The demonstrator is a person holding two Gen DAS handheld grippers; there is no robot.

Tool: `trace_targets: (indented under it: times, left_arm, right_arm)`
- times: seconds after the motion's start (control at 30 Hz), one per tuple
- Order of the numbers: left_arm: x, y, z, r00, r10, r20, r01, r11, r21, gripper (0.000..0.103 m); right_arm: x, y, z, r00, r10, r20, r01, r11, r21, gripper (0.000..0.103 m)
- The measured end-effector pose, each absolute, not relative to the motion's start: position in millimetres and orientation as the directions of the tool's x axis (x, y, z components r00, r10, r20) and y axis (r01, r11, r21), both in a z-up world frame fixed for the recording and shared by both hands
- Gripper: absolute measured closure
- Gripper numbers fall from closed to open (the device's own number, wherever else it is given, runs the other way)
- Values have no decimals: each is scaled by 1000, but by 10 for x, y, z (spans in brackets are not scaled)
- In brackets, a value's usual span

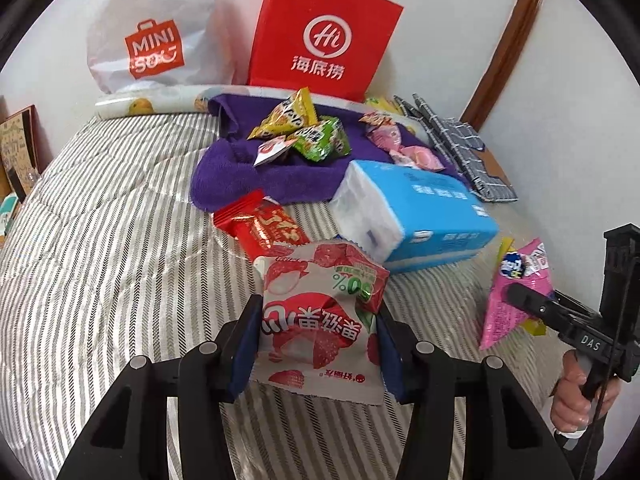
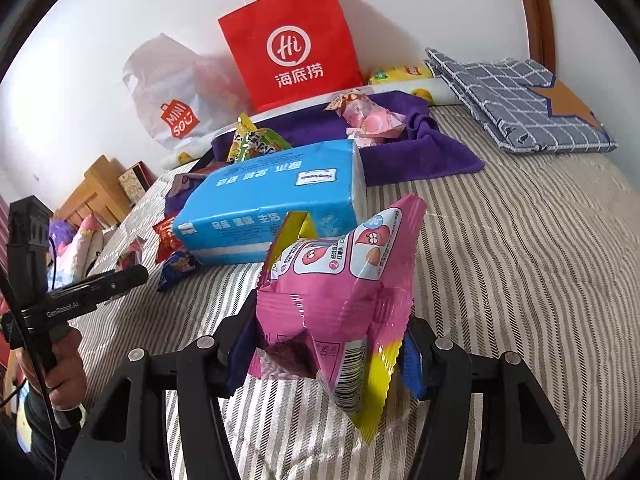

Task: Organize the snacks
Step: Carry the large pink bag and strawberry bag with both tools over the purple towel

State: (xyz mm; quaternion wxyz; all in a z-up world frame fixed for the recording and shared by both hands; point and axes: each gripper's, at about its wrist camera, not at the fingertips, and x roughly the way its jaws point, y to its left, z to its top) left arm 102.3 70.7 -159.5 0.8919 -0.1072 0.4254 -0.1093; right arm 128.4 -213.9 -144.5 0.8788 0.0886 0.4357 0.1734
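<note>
While each claw grips a packet — snacks crowd the purple towel [image 1: 256, 176].

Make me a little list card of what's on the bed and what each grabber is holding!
surface: striped bedspread
left gripper: shut on red-and-white snack packet
right gripper: shut on pink snack packet
middle of bed: blue tissue pack
purple towel: green-yellow snack packets and pink snack packets lying on it
beside tissue pack: red snack bar
by wall: red paper bag, white plastic bag
</note>
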Motion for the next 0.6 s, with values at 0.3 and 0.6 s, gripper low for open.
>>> trace_targets:
  times: [0.3,0.6]
  left_arm:
    - [820,588,-1361,638,-322,-700,132,941,-312,54]
    - [743,402,-1113,648,-364,-669,161,924,-347,54]
  right_arm:
    - [1073,-2143,-1206,602,351,-718,-225,936,269,46]
    - [949,-2220,-802,662,344,-666,-216,938,270,47]
